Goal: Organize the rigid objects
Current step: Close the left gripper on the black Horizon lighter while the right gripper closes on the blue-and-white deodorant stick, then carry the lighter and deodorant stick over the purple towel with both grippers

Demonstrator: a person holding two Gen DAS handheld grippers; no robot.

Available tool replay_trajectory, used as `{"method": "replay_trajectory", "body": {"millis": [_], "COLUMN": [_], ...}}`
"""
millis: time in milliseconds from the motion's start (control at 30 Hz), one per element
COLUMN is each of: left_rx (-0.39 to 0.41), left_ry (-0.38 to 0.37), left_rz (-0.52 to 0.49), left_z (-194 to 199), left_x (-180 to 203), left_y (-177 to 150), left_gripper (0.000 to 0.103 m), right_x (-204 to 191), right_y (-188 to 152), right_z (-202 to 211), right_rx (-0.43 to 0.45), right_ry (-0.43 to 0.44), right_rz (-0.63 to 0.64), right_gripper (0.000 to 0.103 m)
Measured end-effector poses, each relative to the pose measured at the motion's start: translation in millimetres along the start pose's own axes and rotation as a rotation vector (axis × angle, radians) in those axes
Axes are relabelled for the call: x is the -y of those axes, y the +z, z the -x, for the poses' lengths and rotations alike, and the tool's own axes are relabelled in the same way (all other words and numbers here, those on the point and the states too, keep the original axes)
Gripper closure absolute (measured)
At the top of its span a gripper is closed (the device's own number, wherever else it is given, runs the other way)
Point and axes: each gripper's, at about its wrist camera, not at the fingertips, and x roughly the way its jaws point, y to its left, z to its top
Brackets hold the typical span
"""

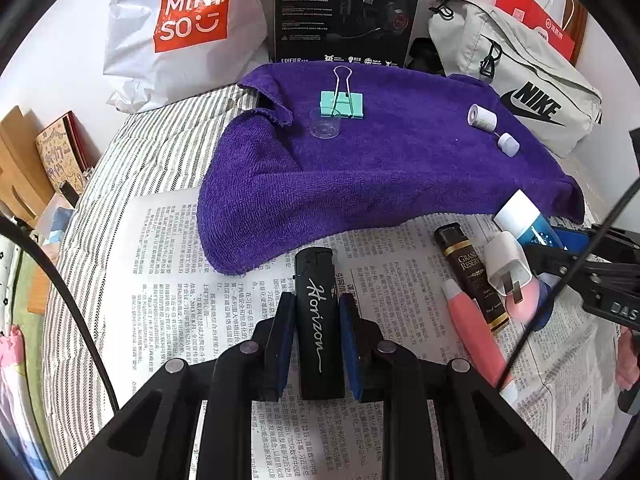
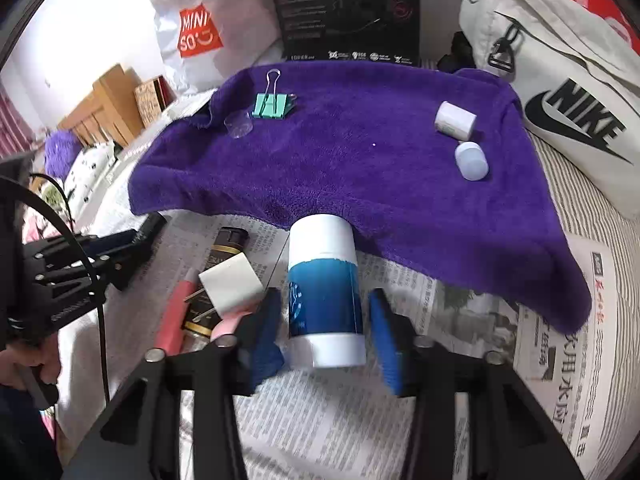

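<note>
My left gripper [image 1: 315, 312] is shut on a black "Horizon" lighter [image 1: 318, 320] over the newspaper [image 1: 168, 264]. My right gripper [image 2: 324, 316] is open, its blue pads on either side of a blue-and-white tube [image 2: 324, 292] without pressing it. A purple towel [image 1: 360, 160] lies beyond, holding a green binder clip [image 1: 342, 104], a clear small cup [image 1: 326, 124] and two white cylinders [image 1: 482, 116]. A white plug [image 2: 230, 286], a black-and-gold lighter [image 2: 218, 264] and a pink tube [image 2: 172, 314] lie left of the blue tube.
A Miniso bag [image 1: 180, 32], a black headset box [image 1: 348, 12] and a grey Nike bag [image 1: 516, 80] stand along the back. Wooden boxes [image 1: 24, 168] sit at the far left. A striped cloth [image 1: 160, 140] covers the surface under the newspaper.
</note>
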Motion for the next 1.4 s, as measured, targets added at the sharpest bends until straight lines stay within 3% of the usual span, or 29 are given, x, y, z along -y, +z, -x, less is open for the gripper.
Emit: {"method": "replay_trajectory", "body": {"millis": [367,733,1000,1400], "left_rx": [0.009,0.028,0.028,0.045], "left_ry": [-0.001,0.021,0.017,-0.036], "left_rz": [0.002,-0.019,-0.011,0.015], "left_z": [1.2,1.2,1.6,26.8], "left_x": [1.7,5.5,5.8,10.2], "left_y": [-1.9,-3.3,-1.4,9.4], "left_gripper": [0.081,0.080,0.082,0.082], "right_x": [-3.5,17.6,26.0,36.4], "right_y": [7.5,-18.1,-31.7,-24.2], "right_z": [-10.4,23.4,26.2,49.6], "right_rx": [0.008,0.001,-0.008,0.023], "right_ry": [-0.014,-0.086,-0.069,-0.044], "right_rz": [0.039,0.004,-0.036,-0.040], "right_gripper": [0.067,0.067,0.067,0.067]}}
